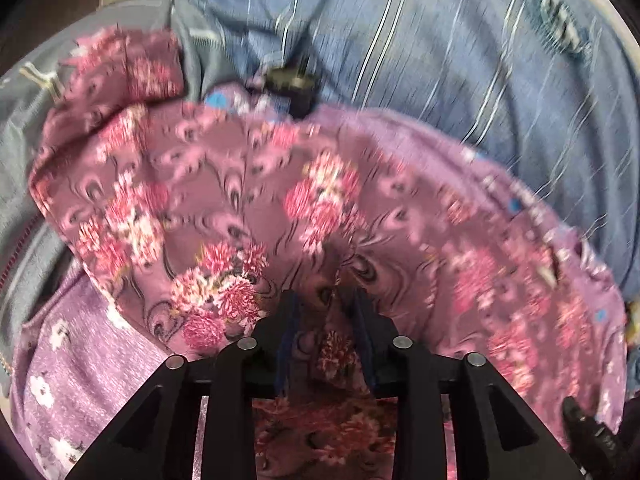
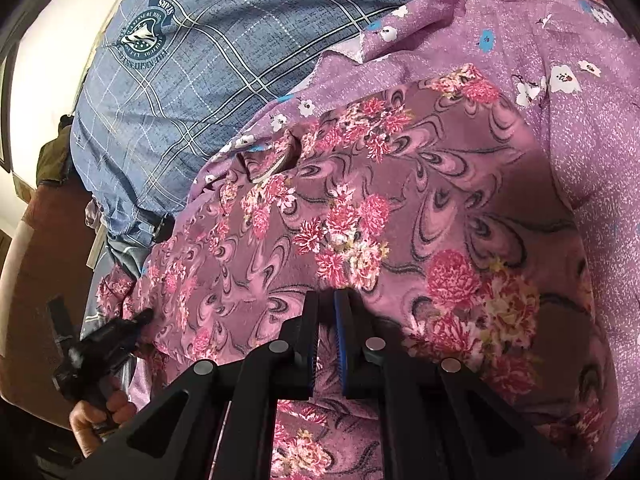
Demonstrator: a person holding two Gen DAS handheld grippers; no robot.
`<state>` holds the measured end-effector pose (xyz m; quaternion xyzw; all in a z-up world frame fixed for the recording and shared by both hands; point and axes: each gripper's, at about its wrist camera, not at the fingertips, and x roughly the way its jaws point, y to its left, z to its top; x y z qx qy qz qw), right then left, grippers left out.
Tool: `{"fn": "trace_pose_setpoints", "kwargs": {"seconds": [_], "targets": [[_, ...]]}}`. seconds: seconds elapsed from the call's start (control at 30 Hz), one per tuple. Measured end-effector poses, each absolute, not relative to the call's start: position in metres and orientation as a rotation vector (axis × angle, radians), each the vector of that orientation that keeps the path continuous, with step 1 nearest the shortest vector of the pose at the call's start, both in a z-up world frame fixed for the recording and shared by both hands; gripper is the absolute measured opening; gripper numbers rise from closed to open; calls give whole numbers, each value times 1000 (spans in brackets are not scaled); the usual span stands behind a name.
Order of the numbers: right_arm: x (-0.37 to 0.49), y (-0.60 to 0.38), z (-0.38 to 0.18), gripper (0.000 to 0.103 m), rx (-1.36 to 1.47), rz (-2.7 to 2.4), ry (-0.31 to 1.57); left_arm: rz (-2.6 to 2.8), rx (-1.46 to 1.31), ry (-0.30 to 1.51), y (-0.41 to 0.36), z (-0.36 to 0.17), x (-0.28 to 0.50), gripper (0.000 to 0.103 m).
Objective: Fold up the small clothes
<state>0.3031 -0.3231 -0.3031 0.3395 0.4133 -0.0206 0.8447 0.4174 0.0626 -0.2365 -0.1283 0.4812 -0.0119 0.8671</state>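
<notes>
A pink garment with red flowers (image 1: 224, 208) lies spread over a purple cloth with white flowers (image 1: 72, 364). My left gripper (image 1: 324, 300) is shut on a fold of the pink garment, cloth bunched between its fingers. In the right wrist view the same pink garment (image 2: 360, 220) fills the middle. My right gripper (image 2: 328, 300) is shut on its near edge. The left gripper (image 2: 120, 332) shows at the lower left of that view, held by a hand, pinching the garment's left edge. The left wrist view is blurred by motion.
A blue checked bedsheet (image 2: 192, 80) with a printed crest (image 2: 144, 40) lies under the clothes. The purple cloth (image 2: 580, 120) spreads to the right. A grey-blue garment (image 1: 24, 152) lies at the left. A brown floor (image 2: 44, 248) lies beyond the bed edge.
</notes>
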Motion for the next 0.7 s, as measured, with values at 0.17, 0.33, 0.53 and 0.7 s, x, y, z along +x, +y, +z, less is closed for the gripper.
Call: {"fn": "trace_pose_setpoints", "kwargs": {"seconds": [0.17,0.33,0.53,0.7], "targets": [[303,-322,-303,6,716,-45,872,-29,-330,983,69,-231,406,32],[303,-322,-303,6,715,-47,870,-47,-280,892,62,-214,394,52],[303,-321,-302,7,706,-56,864,-13,-146,1020,36,-239,407,57],[305,-320,-302,11,709,-48,860,-22,-203,1007,38,-232,398,57]]}}
